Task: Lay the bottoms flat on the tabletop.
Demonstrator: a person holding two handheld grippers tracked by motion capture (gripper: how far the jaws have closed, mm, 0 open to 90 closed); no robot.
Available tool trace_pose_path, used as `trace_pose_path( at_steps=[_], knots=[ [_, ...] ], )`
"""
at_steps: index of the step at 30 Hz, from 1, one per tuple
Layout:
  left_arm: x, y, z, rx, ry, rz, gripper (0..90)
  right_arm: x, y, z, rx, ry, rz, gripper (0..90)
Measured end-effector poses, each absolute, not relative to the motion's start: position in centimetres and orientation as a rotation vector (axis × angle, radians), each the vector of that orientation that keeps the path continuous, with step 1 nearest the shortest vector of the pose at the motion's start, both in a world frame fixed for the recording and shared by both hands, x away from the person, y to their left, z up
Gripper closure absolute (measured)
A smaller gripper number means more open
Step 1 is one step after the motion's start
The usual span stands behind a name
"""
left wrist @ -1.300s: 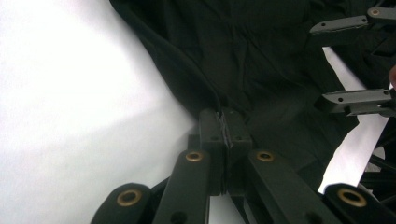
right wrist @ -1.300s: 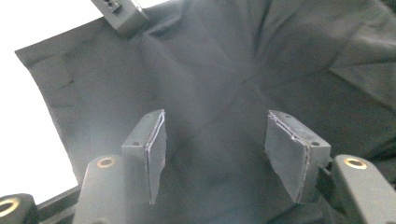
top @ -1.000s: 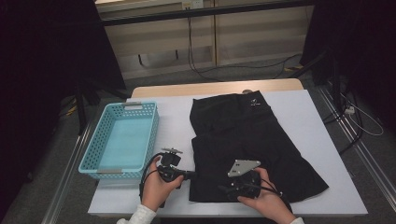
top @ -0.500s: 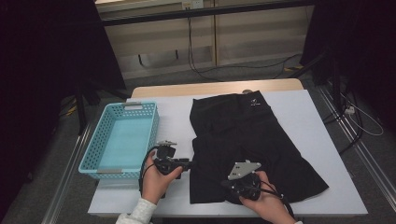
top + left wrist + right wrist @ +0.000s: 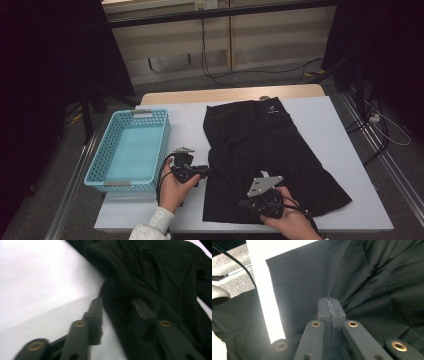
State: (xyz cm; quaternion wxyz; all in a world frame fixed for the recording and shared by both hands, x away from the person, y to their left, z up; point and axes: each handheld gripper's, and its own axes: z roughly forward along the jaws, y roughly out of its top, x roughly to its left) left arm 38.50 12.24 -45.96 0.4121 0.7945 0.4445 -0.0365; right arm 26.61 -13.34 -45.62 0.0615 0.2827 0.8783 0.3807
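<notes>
Two grippers are working the near edge of the black garment [image 5: 270,155], which is lying spread on the table [image 5: 330,115] with its long axis running near-to-far. Left gripper [image 5: 117,310] is straddling its left hem, jaws spread. Right gripper [image 5: 329,308] is sitting pressed together; whether cloth is pinched, I cannot tell.

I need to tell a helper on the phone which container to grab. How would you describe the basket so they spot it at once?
Start at the white table. On its left part, beside the spread black garment, sits the basket. It is the light blue rectangular one with perforated walls, open on top, the one coloured thing on the table.
</notes>
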Motion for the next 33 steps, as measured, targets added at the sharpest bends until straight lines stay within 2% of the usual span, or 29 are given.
trace_pose_path(
  at_steps=[6,8,19,29,31,33],
  knots=[
    [38.3,11.3,-46.2,2.013,1.135,-0.186,87.8,26.7,-13.5,-45.5,0.857,2.653,1.14,89.4],
    [38.4,11.4,-46.2,2.011,1.146,-0.203,89.4,26.8,-13.6,-45.6,0.859,2.651,1.141,89.3],
    [36.9,13.2,-44.1,2.015,1.134,-0.222,89.8,26.8,-13.9,-45.5,0.856,2.673,1.141,89.5],
    [36.3,12.7,-43.6,2.041,1.108,-0.221,89.2,26.5,-14.9,-45.4,0.829,2.73,1.145,89.2],
    [36.6,12.9,-43.7,2.035,1.111,-0.205,86.7,26.4,-15.0,-45.3,0.835,2.728,1.137,88.9],
    [37.0,13.3,-43.8,2.009,1.119,-0.169,77.8,26.4,-15.1,-45.3,0.829,2.737,1.134,88.9]
  ],
)
